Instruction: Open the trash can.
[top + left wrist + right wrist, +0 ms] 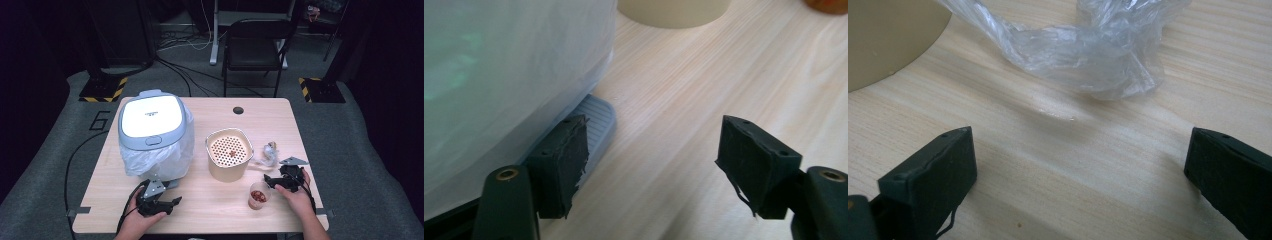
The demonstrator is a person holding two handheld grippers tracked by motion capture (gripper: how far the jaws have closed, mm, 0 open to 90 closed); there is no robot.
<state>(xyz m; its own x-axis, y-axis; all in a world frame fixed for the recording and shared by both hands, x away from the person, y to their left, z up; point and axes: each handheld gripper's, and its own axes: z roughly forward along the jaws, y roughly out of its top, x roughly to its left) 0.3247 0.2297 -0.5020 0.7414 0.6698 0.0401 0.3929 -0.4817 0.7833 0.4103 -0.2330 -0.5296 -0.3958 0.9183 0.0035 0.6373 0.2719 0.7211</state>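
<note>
At lower left, the left tool [176, 201] gapes wide and empty beside the pedal bin [155, 135], its lid marking too small to read; the right tool [266, 178] gapes wide near crumpled plastic wrap [269, 154].

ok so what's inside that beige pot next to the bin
A perforated insert sits in the beige pot, with a few reddish bits on it. Anything below the insert is hidden by it.

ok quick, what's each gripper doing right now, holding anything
left gripper: open, holding nothing, beside the bin's grey pedal.
right gripper: open, holding nothing, crumpled clear plastic ahead of it.
</note>
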